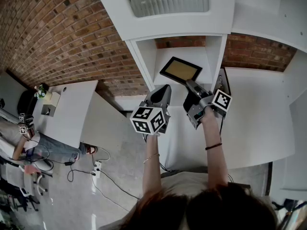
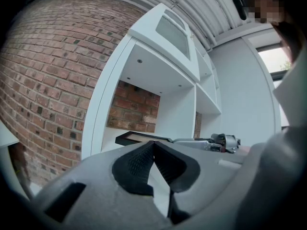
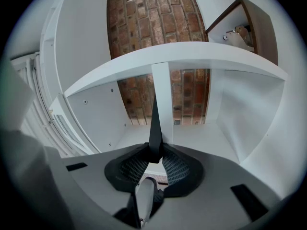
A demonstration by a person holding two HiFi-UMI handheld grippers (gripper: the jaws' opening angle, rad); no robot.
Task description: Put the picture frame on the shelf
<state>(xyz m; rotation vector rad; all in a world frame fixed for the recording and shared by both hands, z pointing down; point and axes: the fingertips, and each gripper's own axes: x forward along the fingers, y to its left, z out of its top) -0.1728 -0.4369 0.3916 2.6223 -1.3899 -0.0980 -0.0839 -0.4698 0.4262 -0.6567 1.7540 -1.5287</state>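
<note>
Picture frame is pinched by its near edge in my right tongs, long axis pointing into the shelf, seemingly clear of its floor. My left tongs are shut, empty.

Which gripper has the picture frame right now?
The right gripper: its jaws clamp the picture frame by its edge, at the shelf opening. The left gripper has its jaws together, empty.
</note>
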